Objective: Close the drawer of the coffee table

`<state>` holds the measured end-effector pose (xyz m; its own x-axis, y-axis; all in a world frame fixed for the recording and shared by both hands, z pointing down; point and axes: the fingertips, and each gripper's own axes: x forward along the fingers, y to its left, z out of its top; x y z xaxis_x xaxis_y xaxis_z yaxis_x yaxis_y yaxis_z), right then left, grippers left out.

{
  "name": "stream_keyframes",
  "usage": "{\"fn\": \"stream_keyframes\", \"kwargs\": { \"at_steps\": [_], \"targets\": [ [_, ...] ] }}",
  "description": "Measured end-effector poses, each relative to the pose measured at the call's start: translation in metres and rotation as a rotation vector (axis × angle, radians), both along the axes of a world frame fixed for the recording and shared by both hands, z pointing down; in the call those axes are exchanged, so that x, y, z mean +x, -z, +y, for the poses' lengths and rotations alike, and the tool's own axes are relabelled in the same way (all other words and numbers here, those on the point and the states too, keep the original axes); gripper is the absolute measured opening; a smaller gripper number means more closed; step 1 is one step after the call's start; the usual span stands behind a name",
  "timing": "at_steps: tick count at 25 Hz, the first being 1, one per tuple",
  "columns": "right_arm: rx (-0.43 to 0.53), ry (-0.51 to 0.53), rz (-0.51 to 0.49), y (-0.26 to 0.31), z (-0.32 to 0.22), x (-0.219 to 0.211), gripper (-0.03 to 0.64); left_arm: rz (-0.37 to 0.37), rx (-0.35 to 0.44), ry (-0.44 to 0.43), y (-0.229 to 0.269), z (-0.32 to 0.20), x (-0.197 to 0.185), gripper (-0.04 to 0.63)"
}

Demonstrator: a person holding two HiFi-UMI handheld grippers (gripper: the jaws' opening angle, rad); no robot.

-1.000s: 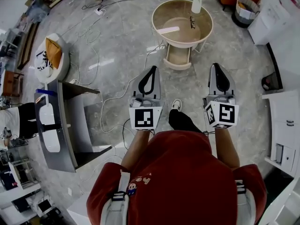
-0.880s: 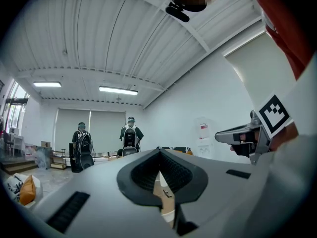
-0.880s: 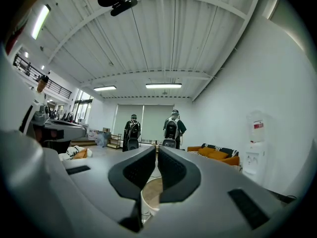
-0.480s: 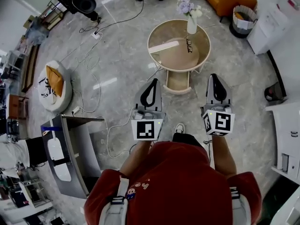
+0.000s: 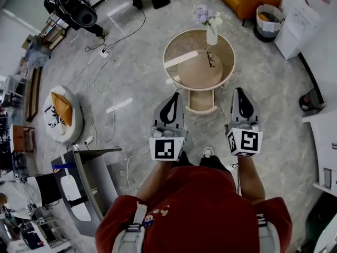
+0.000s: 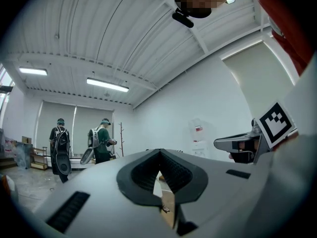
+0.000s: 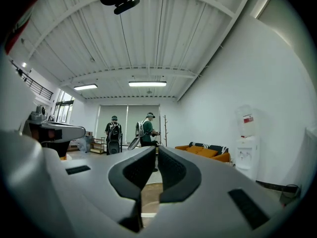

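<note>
Drawer (image 5: 202, 101) juts open ahead, between left gripper (image 5: 172, 95) and right gripper (image 5: 240, 90) — both clenched (empty).

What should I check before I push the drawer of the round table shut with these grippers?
1. Drawer pulled out toward the person: ok.
2. Left gripper shut, nothing held: ok.
3. Right gripper shut, nothing held: ok.
4. A gripper touching the drawer front: not ok, both are apart from it.
5. Vase upright on the table: ok.
6. Nothing sticking out of the drawer: cannot tell.
</note>
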<state>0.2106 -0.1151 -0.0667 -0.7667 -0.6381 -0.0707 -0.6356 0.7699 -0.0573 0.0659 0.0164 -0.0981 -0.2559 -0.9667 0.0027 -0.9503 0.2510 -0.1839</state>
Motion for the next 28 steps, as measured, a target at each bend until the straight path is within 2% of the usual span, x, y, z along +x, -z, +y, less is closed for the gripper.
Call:
{"fn": "stream_keyframes", "kwargs": {
  "at_steps": [6,11,18,23,28],
  "targets": [
    [0.022,-0.116,0.007,0.006,0.001,-0.035,0.028,0.017,0.028,-0.090,-0.003,-0.012,-0.058,0.012],
    [0.029,-0.212,0.017,0.016,0.016,-0.090,0.029,0.011,0.019,-0.188,0.000,-0.012,-0.121,0.012],
    [0.042,-0.287,0.029,0.031,0.045,-0.172,0.028,0.011,0.000,-0.286,0.006,-0.014,-0.207,0.012],
    [0.028,-0.338,0.033,0.028,0.056,-0.182,0.028,0.021,-0.002,-0.329,0.004,-0.013,-0.223,0.012],
    [0.045,-0.339,0.039,0.032,0.054,-0.166,0.029,0.029,0.008,-0.331,0.007,-0.012,-0.209,0.012]
  ]
}}
